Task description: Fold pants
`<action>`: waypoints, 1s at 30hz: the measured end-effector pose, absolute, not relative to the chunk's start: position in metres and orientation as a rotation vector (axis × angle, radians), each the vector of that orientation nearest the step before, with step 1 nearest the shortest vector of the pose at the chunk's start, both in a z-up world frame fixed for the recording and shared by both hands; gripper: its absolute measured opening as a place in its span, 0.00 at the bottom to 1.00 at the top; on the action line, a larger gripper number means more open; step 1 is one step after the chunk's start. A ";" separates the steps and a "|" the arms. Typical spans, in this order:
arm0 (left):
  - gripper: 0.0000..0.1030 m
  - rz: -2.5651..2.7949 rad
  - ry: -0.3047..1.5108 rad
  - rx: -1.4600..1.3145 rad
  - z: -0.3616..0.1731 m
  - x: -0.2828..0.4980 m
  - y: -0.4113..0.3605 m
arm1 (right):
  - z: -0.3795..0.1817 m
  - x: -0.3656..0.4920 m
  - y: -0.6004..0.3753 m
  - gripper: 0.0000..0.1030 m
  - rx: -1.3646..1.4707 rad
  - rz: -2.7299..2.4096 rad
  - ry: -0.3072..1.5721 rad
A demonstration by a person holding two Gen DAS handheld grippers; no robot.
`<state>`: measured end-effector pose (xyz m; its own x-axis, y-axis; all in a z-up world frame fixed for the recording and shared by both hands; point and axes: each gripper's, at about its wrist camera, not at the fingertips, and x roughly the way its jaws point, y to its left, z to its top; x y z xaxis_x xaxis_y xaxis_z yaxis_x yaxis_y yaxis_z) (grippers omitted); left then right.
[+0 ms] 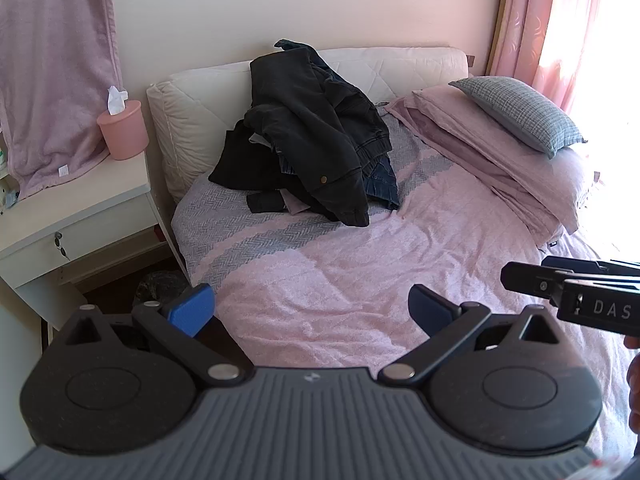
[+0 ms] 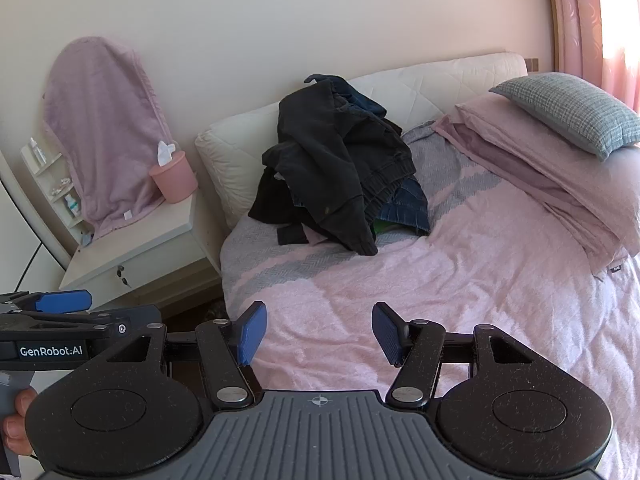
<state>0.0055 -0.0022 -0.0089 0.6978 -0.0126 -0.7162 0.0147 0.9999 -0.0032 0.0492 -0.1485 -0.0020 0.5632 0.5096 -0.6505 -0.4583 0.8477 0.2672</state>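
A heap of dark pants [image 1: 316, 136] [image 2: 340, 164], black on top with blue denim underneath, lies at the head of the bed against the white headboard cushion. My left gripper [image 1: 310, 310] hovers over the pink bedspread well short of the heap, its blue pads spread wide with nothing between them. My right gripper [image 2: 318, 334] also hangs above the bedspread, jaws apart and empty. Each gripper shows in the other's view: the right gripper [image 1: 580, 292] at the right edge, the left gripper [image 2: 60, 312] at the left edge with a hand below it.
A pink bedspread [image 1: 360, 280] covers the bed. Folded pink bedding and a grey checked pillow [image 1: 520, 114] sit at the right. A white nightstand [image 1: 72, 208] at the left holds a pink tissue tub [image 1: 122, 130] and a draped pink towel. Pink curtains [image 1: 552, 20] hang at the right.
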 end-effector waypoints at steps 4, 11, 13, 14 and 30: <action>0.99 -0.012 0.800 0.004 -0.009 0.008 -0.001 | -0.003 0.051 -0.147 0.54 0.075 0.572 0.792; 0.99 -0.016 0.806 0.006 -0.009 0.017 0.001 | -0.004 0.060 -0.145 0.54 0.081 0.569 0.798; 0.99 -0.016 0.810 0.006 -0.009 0.021 0.002 | -0.005 0.064 -0.144 0.54 0.083 0.566 0.803; 0.99 -0.016 0.813 0.007 -0.010 0.024 0.002 | -0.006 0.066 -0.144 0.54 0.086 0.564 0.807; 0.99 -0.036 0.888 0.012 -0.029 0.087 0.027 | -0.029 0.114 -0.141 0.54 0.152 0.494 0.870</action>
